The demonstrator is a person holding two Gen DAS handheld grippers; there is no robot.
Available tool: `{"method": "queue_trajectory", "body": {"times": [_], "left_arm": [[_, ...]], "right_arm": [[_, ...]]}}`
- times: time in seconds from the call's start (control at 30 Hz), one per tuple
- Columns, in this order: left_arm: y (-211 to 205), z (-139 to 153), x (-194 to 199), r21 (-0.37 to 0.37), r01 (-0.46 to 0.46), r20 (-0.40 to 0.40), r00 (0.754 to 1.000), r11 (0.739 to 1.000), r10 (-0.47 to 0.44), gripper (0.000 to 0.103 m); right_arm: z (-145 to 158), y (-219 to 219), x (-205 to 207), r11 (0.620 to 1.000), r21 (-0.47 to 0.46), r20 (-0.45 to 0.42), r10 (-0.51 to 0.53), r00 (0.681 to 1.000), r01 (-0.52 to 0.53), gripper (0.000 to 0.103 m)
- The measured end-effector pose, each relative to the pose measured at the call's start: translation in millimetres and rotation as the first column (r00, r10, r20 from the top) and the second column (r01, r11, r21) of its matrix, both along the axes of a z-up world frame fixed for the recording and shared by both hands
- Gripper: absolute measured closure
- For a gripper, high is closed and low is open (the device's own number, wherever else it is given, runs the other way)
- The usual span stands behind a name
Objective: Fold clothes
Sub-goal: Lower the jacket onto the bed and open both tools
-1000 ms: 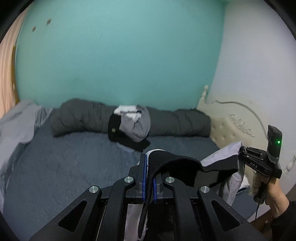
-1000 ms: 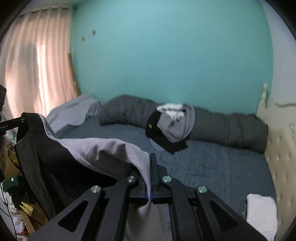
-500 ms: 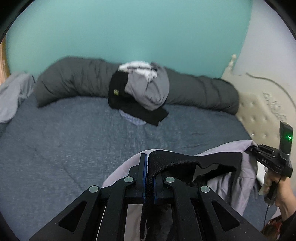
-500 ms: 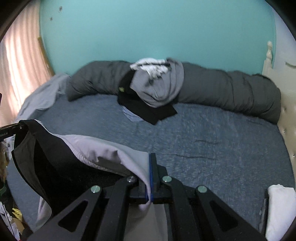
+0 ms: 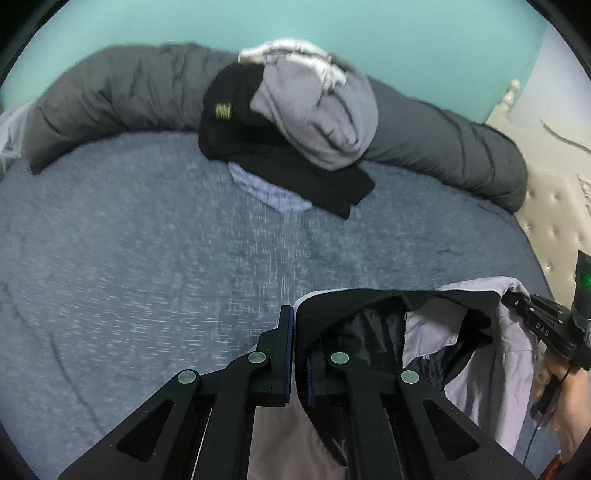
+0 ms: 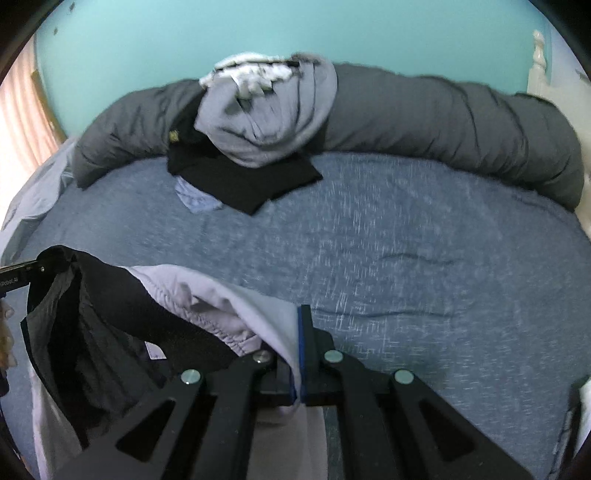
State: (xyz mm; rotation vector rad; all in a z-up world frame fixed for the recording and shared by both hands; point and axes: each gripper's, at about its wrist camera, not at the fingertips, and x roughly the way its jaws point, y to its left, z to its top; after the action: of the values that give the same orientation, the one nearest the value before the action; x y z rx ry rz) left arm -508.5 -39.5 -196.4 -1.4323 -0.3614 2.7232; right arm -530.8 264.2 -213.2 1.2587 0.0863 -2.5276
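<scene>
Nearest, the left gripper [image 5: 300,343] is clamped on the black ribbed edge of a lilac-and-black jacket [image 5: 476,354]. The right gripper [image 6: 298,345] is pinched shut on the lilac fabric at the garment's other end. Between the two the jacket hangs stretched above the near edge of the bed [image 6: 406,266] — black lining facing up, lilac shell drooping below. A hand [image 5: 567,417] shows under the right gripper's body in the left wrist view. Farther across the blue-grey bedding lies a heap of clothes [image 5: 295,122] — grey, black, pale blue — resting against a rolled dark grey duvet [image 6: 461,118]. Behind it stands a teal wall [image 6: 258,33].
</scene>
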Motion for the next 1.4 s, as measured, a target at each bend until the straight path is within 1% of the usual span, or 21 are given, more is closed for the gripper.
{"method": "queue_trajectory", "body": {"times": [0.17, 0.2, 0.23, 0.3, 0.33, 0.37, 0.43, 0.47, 0.5, 0.57, 0.63, 0.7, 0.77, 0.8, 0.83, 0.93, 1.0, 1.1, 1.2, 1.33, 1.4], "left_arm": [[4, -48, -17, 0.026, 0.017, 0.055, 0.998, 1.0, -0.019, 0.095], [4, -51, -17, 0.034, 0.025, 0.058, 0.998, 0.999, -0.027, 0.094], [5, -52, -14, 0.04, 0.032, 0.059, 0.998, 0.999, -0.035, 0.09], [5, -53, -9, 0.052, 0.047, 0.06, 0.997, 0.998, -0.05, 0.074], [6, -54, -6, 0.058, 0.054, 0.061, 0.996, 0.997, -0.058, 0.061], [6, -55, -4, 0.064, 0.061, 0.061, 0.996, 0.996, -0.065, 0.054], [6, -56, 1, 0.076, 0.076, 0.062, 0.995, 0.994, -0.081, 0.046], [7, -57, 4, 0.082, 0.083, 0.062, 0.994, 0.993, -0.088, 0.041], [6, -53, 8, 0.087, 0.087, 0.054, 0.994, 0.992, -0.092, 0.039], [1, -37, 22, 0.095, 0.1, 0.022, 0.994, 0.99, -0.103, 0.039], [-7, -23, 39, 0.09, 0.116, -0.011, 0.993, 0.989, -0.116, 0.039], [-19, -18, 58, 0.082, 0.118, -0.02, 0.993, 0.99, -0.117, 0.039], [-30, -20, 77, 0.056, 0.118, -0.008, 0.993, 0.991, -0.117, 0.039], [-34, -23, 87, 0.038, 0.12, 0.005, 0.993, 0.992, -0.121, 0.039], [-38, -27, 97, 0.024, 0.128, 0.021, 0.991, 0.991, -0.129, 0.039], [-50, -39, 122, -0.024, 0.129, 0.055, 0.99, 0.991, -0.128, 0.039], [-57, -49, 134, -0.046, 0.121, 0.083, 0.99, 0.992, -0.117, 0.039], [-69, -61, 145, -0.036, 0.095, 0.112, 0.99, 0.995, -0.09, 0.039], [-76, -75, 150, -0.023, 0.081, 0.133, 0.988, 0.996, -0.078, 0.039], [-70, -84, 151, -0.021, 0.093, 0.142, 0.986, 0.995, -0.089, 0.039], [-65, -85, 150, -0.032, 0.112, 0.138, 0.985, 0.993, -0.106, 0.043]], "right_arm": [[-41, -2, -10, 0.999, 0.033, 0.031, -0.016, 0.999, 0.015, 0.102], [-49, 0, -11, 0.999, 0.038, 0.042, -0.032, 0.999, 0.03, 0.102], [-56, 2, -11, 0.998, 0.043, 0.053, -0.047, 0.997, 0.045, 0.101], [-64, 6, -9, 0.996, 0.06, 0.064, -0.066, 0.996, 0.062, 0.101], [-66, 7, -7, 0.996, 0.06, 0.071, -0.066, 0.995, 0.062, 0.096], [-68, 9, -6, 0.996, 0.059, 0.079, -0.067, 0.995, 0.062, 0.092], [-64, 18, 1, 0.996, 0.024, 0.091, -0.084, 0.992, 0.083, 0.066], [-58, 23, 7, 0.996, 0.003, 0.074, -0.092, 0.993, 0.092, 0.059], [-51, 27, 12, 0.995, -0.018, 0.057, -0.1, 0.993, 0.101, 0.046], [-36, 33, 25, 0.993, -0.047, 0.02, -0.111, 0.994, 0.111, 0.044], [-16, 43, 48, 0.984, -0.127, -0.018, -0.125, 0.992, 0.121, 0.044], [-1, 51, 76, 0.971, -0.206, -0.043, -0.135, 0.99, 0.124, 0.044], [11, 56, 109, 0.952, -0.281, -0.056, -0.141, 0.988, 0.12, 0.044], [14, 54, 127, 0.952, -0.282, -0.056, -0.137, 0.989, 0.116, 0.043], [16, 51, 150, 0.959, -0.257, -0.064, -0.14, 0.988, 0.119, 0.043], [13, 41, 197, 0.964, -0.245, -0.044, -0.113, 0.993, 0.099, 0.043], [7, 39, 220, 0.961, -0.252, -0.036, -0.128, 0.991, 0.115, 0.042], [-2, 39, 253, 0.952, -0.271, -0.028, -0.159, 0.987, 0.146, 0.042], [-6, 39, 273, 0.946, -0.293, -0.054, -0.161, 0.986, 0.138, 0.039], [-14, 42, 275, 0.933, -0.338, -0.045, -0.147, 0.988, 0.123, 0.038], [-18, 42, 275, 0.933, -0.342, -0.045, -0.134, 0.99, 0.111, 0.038]]}}
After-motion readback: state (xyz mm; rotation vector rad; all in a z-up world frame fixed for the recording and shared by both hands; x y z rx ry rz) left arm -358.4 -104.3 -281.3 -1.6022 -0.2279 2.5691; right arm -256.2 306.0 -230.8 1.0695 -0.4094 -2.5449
